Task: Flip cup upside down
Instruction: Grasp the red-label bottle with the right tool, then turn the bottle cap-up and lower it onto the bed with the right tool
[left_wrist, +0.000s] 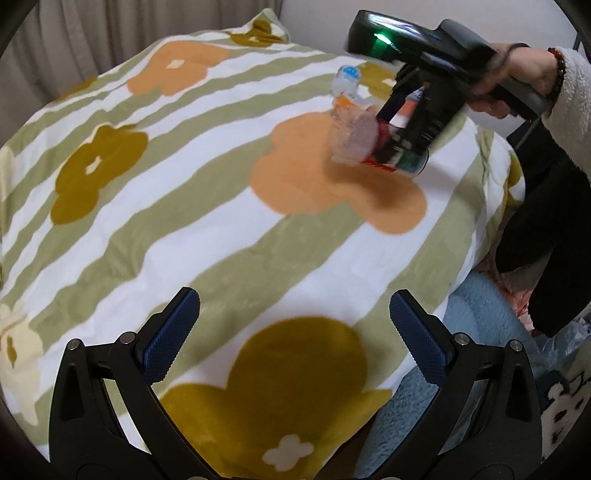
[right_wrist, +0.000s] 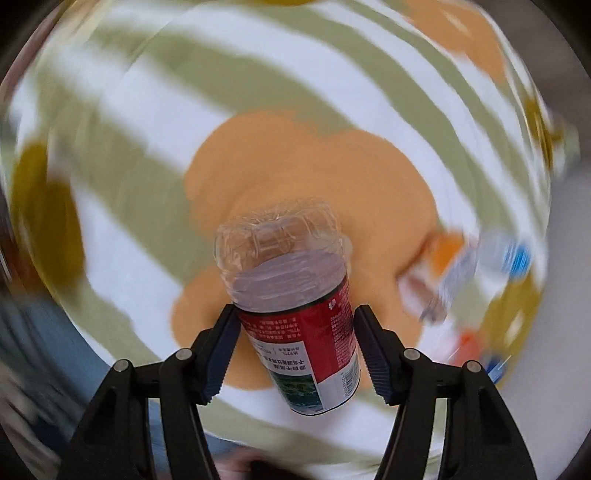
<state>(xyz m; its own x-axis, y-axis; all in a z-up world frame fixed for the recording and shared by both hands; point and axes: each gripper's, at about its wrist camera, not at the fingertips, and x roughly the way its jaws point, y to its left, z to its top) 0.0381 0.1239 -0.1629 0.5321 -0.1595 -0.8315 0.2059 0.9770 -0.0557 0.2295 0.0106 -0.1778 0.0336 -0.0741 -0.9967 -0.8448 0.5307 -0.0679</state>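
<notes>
Between the right gripper's (right_wrist: 295, 343) two dark fingers sits the cup (right_wrist: 295, 295), a clear plastic cut-off bottle with a red, white and green label. The ribbed pads (right_wrist: 221, 350) press against the label on both sides, so this tool is clenched around it. The cup points away from the camera, its clear moulded base farthest out and its printed text reading inverted. Only the left wrist view shows the cup (left_wrist: 373, 144) from the side: it lies tilted, held above an orange flower on the striped blanket (left_wrist: 207, 206), with the right gripper (left_wrist: 402, 122) gripping it from the far side and a hand (left_wrist: 517, 77) on the handle. Just beyond it lie some small wrapped items (left_wrist: 347, 85), blurred. The left gripper (left_wrist: 291, 339) hangs wide apart over the blanket's near edge, holding nothing.
</notes>
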